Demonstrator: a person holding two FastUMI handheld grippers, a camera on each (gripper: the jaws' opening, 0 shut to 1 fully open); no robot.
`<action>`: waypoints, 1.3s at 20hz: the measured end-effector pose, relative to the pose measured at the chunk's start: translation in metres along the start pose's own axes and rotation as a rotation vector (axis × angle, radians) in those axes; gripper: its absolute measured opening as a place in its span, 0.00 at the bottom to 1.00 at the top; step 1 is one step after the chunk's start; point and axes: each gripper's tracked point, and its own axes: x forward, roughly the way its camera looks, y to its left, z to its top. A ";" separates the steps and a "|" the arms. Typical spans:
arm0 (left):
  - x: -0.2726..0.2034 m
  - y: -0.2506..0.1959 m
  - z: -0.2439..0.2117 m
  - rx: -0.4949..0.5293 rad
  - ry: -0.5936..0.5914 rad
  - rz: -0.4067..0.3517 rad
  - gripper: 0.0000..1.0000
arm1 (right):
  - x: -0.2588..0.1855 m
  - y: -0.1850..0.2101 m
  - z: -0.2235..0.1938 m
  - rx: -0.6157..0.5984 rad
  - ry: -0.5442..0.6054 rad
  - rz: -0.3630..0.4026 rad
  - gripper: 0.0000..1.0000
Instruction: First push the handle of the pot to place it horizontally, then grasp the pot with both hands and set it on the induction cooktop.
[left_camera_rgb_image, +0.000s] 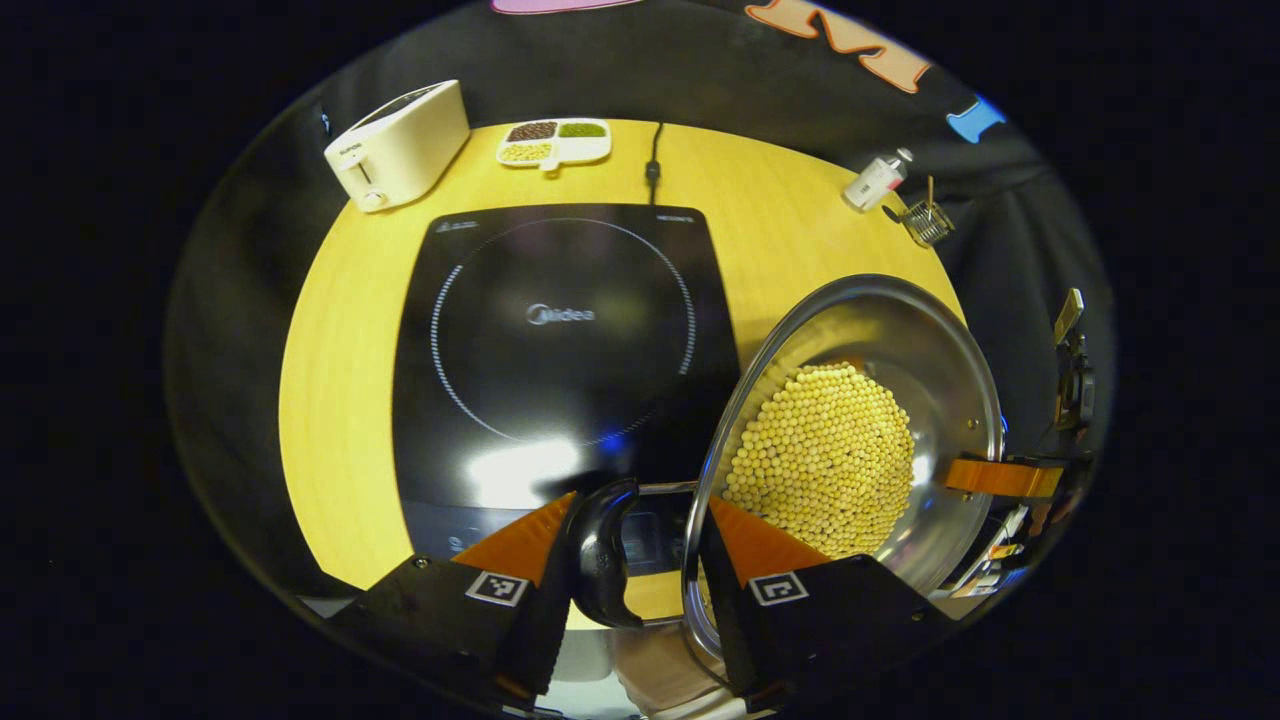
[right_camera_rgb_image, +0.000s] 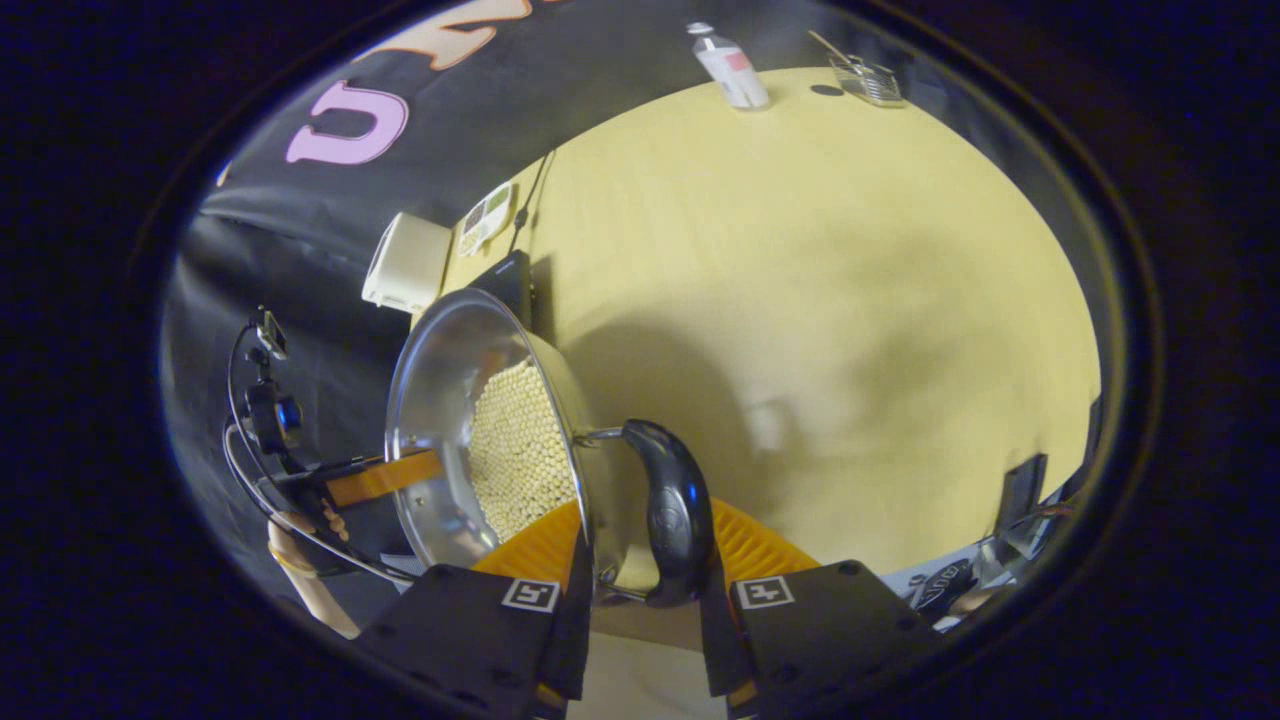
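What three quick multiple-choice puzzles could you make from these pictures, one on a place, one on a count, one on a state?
1. Where does the toaster stand?
A. at the table's far left corner, beyond the cooktop
B. on the cooktop
C. inside the pot

2. How many compartments has the white dish of beans?
A. one
B. three
C. six

3. What does the pot hold?
A. water
B. nothing
C. small yellow beans

Answers:
1 A: in the left gripper view the toaster sits at the corner behind the black cooktop.
2 B: dark, green and yellow beans lie in three sections.
3 C: a heap of yellow beans lies inside the pot, whose side handles the left gripper and right gripper straddle.
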 end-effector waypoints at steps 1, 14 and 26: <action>-0.001 0.012 0.003 0.000 -0.003 0.006 0.65 | 0.007 0.011 0.001 -0.002 0.000 0.004 0.43; 0.017 0.121 0.059 -0.007 -0.070 0.119 0.65 | 0.097 0.101 0.048 -0.020 0.001 0.020 0.43; 0.029 0.154 0.100 -0.004 -0.123 0.151 0.65 | 0.127 0.131 0.093 -0.023 -0.071 0.027 0.42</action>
